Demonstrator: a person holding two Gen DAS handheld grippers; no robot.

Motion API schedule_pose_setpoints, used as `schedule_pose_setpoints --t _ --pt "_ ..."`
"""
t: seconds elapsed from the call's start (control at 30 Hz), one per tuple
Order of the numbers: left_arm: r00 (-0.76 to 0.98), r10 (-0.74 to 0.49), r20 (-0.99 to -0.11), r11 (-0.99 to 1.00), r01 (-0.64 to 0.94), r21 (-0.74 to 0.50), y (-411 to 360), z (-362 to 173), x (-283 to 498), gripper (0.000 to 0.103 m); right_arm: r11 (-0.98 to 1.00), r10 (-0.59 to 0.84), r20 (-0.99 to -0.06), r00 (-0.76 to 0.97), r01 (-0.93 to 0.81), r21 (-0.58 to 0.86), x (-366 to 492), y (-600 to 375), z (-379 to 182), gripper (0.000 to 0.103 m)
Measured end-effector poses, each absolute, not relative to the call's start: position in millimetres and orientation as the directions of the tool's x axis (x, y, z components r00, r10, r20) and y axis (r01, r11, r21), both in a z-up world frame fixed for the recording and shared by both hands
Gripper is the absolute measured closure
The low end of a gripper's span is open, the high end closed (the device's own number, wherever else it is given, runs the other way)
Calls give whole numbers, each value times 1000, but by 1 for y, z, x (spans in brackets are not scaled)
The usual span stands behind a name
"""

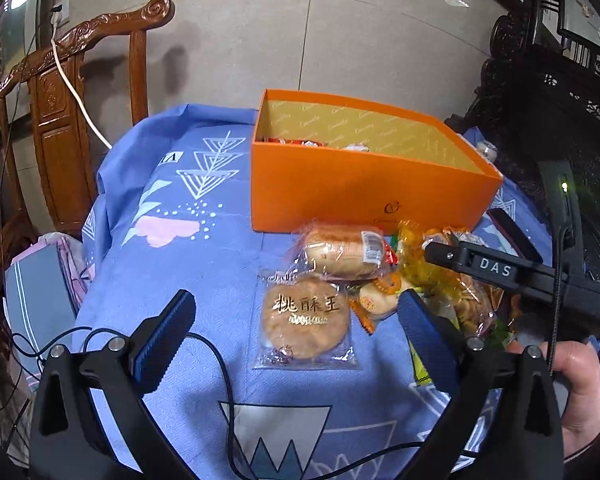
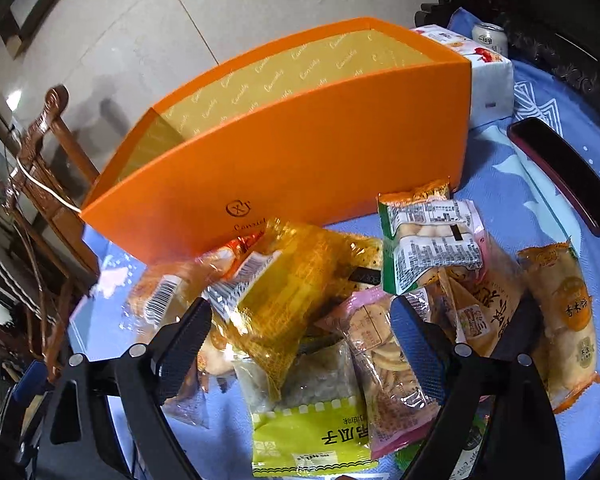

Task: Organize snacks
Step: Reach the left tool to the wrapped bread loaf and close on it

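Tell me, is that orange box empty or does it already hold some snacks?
Not empty. The left view shows the orange box open-topped, with a few wrapped snacks peeking above its near wall. How many, cannot tell.

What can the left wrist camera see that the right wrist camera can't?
Only the left wrist view shows the round walnut cookie packet lying alone on the blue cloth, and a few snacks inside the box. Only the right wrist view shows the drink can, the white carton behind the box and the green seed packet. Both show the orange box and the carved wooden chair.
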State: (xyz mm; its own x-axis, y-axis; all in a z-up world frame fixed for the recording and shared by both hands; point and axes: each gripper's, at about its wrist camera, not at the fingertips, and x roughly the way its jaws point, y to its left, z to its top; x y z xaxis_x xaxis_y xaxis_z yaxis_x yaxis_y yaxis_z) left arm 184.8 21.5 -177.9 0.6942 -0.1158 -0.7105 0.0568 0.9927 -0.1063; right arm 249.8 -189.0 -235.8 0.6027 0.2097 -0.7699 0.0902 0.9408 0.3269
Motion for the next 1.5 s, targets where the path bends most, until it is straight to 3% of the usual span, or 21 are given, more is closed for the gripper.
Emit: schedule_pose_setpoints --t 0.23,0.33,0.5,0.53,0.77,0.97,1.1,1.5 --pt "688 -113 -717 993 50 -109 22 -182 184 4 961 144 -788 598 106 256 257 -185 -238 16" --pt "684 -114 -720 993 48 -111 22 -184 185 4 968 150 -797 585 79 240 259 -181 -237 9" --pt "682 -113 -723 993 44 -113 22 -184 186 4 966 124 -794 595 110 233 268 -181 -238 8" --pt "682 -107 -724 993 44 -106 21 -184 186 4 969 114 -795 595 109 220 269 -181 -240 11" --pt "685 -113 -719 993 61 -98 19 -190 191 4 963 145 -767 625 89 255 258 -185 -234 60" --pt "696 -135 -706 990 114 -78 5 -194 213 4 938 243 -678 693 10 346 224 -200 -215 82" --pt "680 -156 -717 987 130 -91 -2 -205 236 4 926 296 -624 724 -57 373 200 -209 -207 83" --pt "584 -206 -785 977 161 -137 -13 -247 284 4 935 307 -601 738 -116 335 170 -211 -212 84"
